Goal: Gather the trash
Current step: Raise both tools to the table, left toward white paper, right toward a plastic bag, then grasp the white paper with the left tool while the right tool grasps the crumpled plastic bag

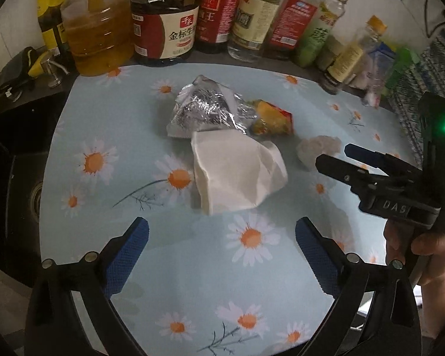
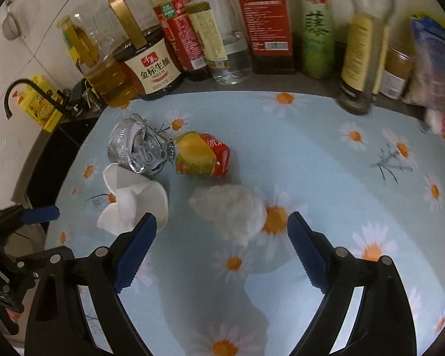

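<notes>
**Four light scraps in the middle of the counter, both tools wide and empty**

The trash sits in a loose cluster on the daisy-print cloth. Nearest the left hand-held gripper (image 1: 222, 247) is a crumpled white paper (image 1: 237, 172), stiff-creased and standing up in folds; it should weigh almost nothing and crush rather than resist, so a pinch across a raised fold looks the surest hold. Touching its far edge is a crinkled silver foil wrapper (image 1: 206, 109), shiny and probably slippery, best taken where it bunches thickest. A yellow-and-red snack packet (image 1: 271, 118) lies against the foil, glossy film, puffed and likely to slide under a shallow pinch. A soft wadded tissue (image 2: 231, 210) rests apart from these, just ahead of the right hand-held gripper (image 2: 222, 250); it should compress easily, so closing over its middle seems enough.

Both tools have their blue ribbed pads (image 2: 136, 252) spread wide with nothing between them, hovering above the cloth (image 1: 118, 124).

Behind the scraps, along the counter (image 2: 311, 84), stands a row of bottles (image 1: 163, 29): oil, soy sauce, clear glass. These are upright and tippable, so a reach to the foil should stay low and short. A dark sink (image 1: 12, 178) lies at the left.
</notes>
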`<state>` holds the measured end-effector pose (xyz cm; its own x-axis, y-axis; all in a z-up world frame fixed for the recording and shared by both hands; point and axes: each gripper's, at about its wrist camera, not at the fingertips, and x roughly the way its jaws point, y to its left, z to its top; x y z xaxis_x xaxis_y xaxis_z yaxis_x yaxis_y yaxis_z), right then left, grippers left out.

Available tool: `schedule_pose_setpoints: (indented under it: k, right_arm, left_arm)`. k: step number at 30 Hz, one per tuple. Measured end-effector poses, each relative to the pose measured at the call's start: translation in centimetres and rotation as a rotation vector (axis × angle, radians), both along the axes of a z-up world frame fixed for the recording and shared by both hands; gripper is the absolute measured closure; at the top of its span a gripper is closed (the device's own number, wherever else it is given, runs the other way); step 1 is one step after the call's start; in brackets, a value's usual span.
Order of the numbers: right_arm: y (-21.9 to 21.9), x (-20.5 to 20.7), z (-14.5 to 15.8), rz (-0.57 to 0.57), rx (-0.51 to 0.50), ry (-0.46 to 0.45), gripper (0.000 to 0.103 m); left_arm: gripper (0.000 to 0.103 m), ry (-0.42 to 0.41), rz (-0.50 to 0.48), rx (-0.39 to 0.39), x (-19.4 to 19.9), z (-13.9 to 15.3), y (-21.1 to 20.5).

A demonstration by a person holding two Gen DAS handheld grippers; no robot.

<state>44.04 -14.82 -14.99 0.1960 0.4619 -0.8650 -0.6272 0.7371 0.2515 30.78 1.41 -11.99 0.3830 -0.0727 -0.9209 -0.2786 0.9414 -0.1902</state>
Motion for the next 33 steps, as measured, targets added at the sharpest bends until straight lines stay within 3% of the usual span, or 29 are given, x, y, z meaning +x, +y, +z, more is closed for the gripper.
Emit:
schedule_pose_setpoints:
  k: [2,4,6,9,26,33]
  right_arm:
    - [0.3,0.6,-0.7,0.014,0.004,0.027,0.016]
    - [0.5,1.0,-1.2,0.023,-0.006,0.025,0.025]
    - [0.5,1.4,-1.6,0.021,-0.013,0.03,0.039]
    - [0.2,1.7,-1.6,0.022,-0.002,0.035,0.043]
    - [-2.8,1.8,1.0,0.007,0.101,0.054,0.046]
    - [-3.5,1.8,0.9,0.029,0.147,0.083,0.046]
  left_arm:
    - [0.007,0.015,0.004,-0.003,0.6,-0.4,-0.1]
    - [0.007,0.024,0.01,0.002,1.0,-0.7,-0.1]
    - [0.007,0.031,0.019,-0.002,1.5,-1.0,0.0]
    - [0.007,0.039,0.029,0.007,2.1,-1.3,0.0]
    - [0.007,0.069,0.03,-0.019,5.5,-2.1,-0.9]
    - [0.007,0.127,0.038,-0.023,7.1,-3.4,-0.4]
